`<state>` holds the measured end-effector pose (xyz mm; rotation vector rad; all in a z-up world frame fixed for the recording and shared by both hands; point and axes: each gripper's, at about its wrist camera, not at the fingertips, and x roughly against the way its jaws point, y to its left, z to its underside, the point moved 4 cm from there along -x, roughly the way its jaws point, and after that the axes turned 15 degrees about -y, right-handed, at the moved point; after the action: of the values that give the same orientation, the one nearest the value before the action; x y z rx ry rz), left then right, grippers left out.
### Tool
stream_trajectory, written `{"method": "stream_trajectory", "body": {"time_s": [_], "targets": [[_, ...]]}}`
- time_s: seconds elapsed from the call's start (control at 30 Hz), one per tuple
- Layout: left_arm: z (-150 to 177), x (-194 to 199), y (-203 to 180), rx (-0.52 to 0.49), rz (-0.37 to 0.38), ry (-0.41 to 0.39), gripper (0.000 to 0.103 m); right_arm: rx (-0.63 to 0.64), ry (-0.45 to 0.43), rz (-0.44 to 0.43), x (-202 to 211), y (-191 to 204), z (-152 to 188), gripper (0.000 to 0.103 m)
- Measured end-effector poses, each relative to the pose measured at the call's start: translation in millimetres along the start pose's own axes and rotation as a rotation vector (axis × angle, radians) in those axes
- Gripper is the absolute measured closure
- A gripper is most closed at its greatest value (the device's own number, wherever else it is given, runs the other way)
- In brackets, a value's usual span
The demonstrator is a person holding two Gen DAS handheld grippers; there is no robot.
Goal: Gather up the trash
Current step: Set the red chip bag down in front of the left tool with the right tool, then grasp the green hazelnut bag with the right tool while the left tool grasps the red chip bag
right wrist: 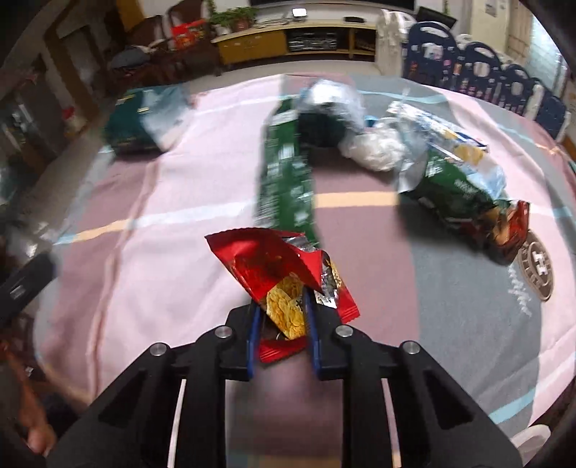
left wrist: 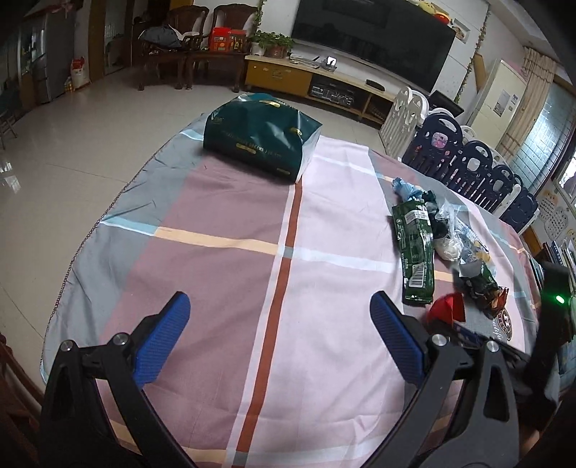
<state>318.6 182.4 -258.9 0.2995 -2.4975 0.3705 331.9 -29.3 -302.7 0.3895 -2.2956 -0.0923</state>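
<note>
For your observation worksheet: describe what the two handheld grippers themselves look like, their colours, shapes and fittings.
Both the left gripper and the right gripper have matte black angular frames with triangular cut-outs and round silver bolts at the joints. The fingers carry bright blue, finely ribbed pads. No cables or sleeves show.

left tongs [left wrist: 280, 313]: black frame, blue ribbed pads, silver screws | right tongs [right wrist: 280, 316]: same build

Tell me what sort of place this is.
Most likely a home living room: a large dark TV above a low yellow media cabinet, wooden armchairs, and a cloth-covered table strewn with snack wrappers.
</note>
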Motion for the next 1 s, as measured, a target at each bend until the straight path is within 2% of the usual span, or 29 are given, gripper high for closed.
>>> {"method": "stream_trajectory", "body": {"time_s": [0.03,0.07,0.1,0.13,0.17,0.23,0.37,0.43,0.53,0.6,0.67,0.7,0.8,0.87,0.97,1.0], "targets": [[1,0,0,0.002,0.0,0.005,0.004,-0.001,0.01,-0.054,6,8,3,0.078],[2,0,0,0.005,-0.001,0.009,0.004,0.001,0.022,-0.099,12,15,5,0.061],[3,0,0,0.009,-0.002,0.013,0.003,0.007,0.022,-0.105,18,18,5,0.031],[3,0,2,0.013,-0.005,0.016,0.003,0.009,-0.005,-0.091,26,17,3,0.02],[4,1,3,0.017,-0.008,0.018,0.003,0.004,-0.037,-0.085,32,13,0,0.017],[5,1,6,0.028,-0.014,0.02,0.004,-0.011,-0.072,-0.071,42,-2,-9,0.017],[2,5,8,0.073,0.005,0.006,0.004,-0.05,-0.111,0.162,45,-61,-32,0.017],[4,3,3,0.064,0.027,0.02,0.004,-0.019,-0.137,0.278,39,-86,-45,0.017],[8,1,-9,0.036,0.078,0.044,0.004,0.146,-0.118,0.417,16,-103,-59,0.017],[10,-1,-20,0.029,0.145,0.063,0.004,0.286,-0.052,0.471,-8,-105,-62,0.017],[14,-2,-34,0.033,0.232,0.091,0.004,0.359,-0.009,0.486,-24,-109,-59,0.018],[15,-3,-40,0.031,0.273,0.101,0.004,0.378,0.005,0.484,-30,-109,-57,0.025],[20,-4,-58,0.027,0.375,0.127,0.004,0.384,0.022,0.457,-36,-104,-47,0.059],[24,-4,-69,0.011,0.415,0.137,0.007,0.366,0.01,0.411,-30,-97,-41,0.064],[31,-9,-80,-0.031,0.413,0.174,0.023,0.295,0.005,0.298,-11,-85,-29,0.069],[32,-10,-83,-0.034,0.419,0.186,0.031,0.266,0.002,0.262,-2,-81,-23,0.069]]}}
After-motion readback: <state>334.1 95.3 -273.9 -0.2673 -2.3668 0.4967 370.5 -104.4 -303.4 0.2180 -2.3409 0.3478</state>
